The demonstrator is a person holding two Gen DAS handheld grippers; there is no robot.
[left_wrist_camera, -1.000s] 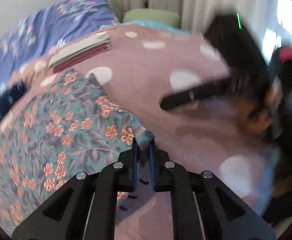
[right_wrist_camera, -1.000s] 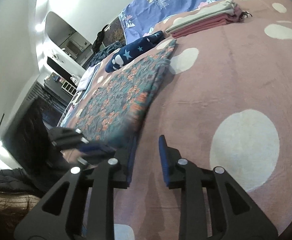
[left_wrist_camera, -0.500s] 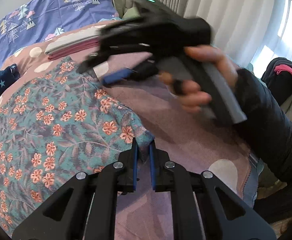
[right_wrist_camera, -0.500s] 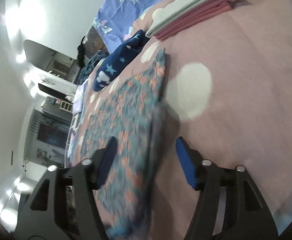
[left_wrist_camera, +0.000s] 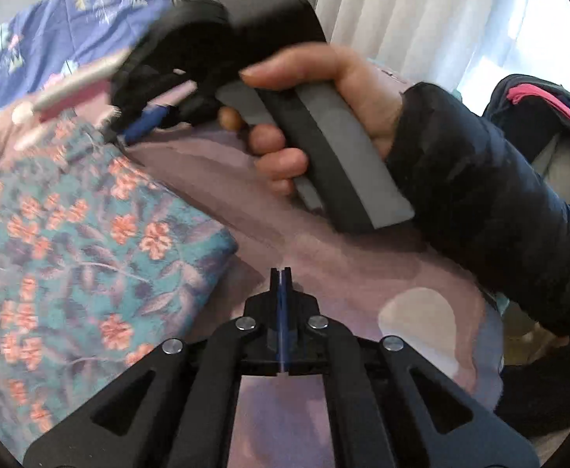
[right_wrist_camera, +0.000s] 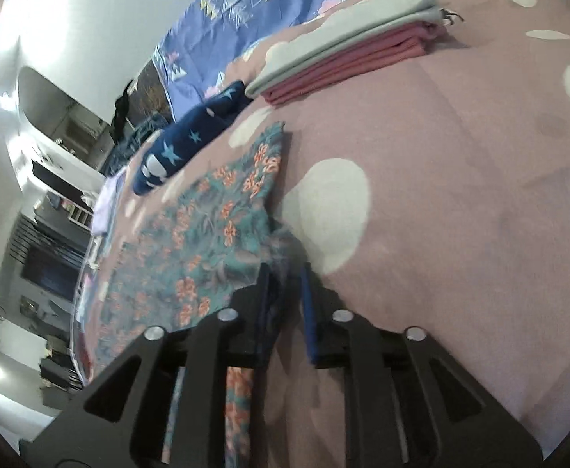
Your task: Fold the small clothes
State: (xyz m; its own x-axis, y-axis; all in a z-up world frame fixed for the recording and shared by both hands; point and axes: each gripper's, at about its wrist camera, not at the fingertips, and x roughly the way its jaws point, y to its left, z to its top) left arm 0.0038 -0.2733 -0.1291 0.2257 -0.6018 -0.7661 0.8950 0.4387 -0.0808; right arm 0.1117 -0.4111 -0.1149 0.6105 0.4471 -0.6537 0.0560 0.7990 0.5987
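A teal garment with orange flowers (left_wrist_camera: 70,241) lies flat on the pink dotted bedspread (left_wrist_camera: 324,257); it also shows in the right wrist view (right_wrist_camera: 206,234). My left gripper (left_wrist_camera: 281,277) is shut and empty, just right of the garment's near corner. My right gripper (right_wrist_camera: 285,273) has its jaws narrowly apart around the garment's right edge, with cloth between them. In the left wrist view the right gripper (left_wrist_camera: 128,132) is blurred at the garment's far corner, held by a hand (left_wrist_camera: 324,97).
A folded stack of grey and pink clothes (right_wrist_camera: 363,50) lies farther up the bed. A navy star-patterned piece (right_wrist_camera: 191,136) lies beside it. A blue patterned sheet (right_wrist_camera: 265,4) covers the head end. Curtains (left_wrist_camera: 402,11) and a dark bag (left_wrist_camera: 538,113) stand on the right.
My left gripper let go of the garment's corner and closed empty to its right. My right gripper moved to the garment's far edge and narrowed its jaws around the cloth.
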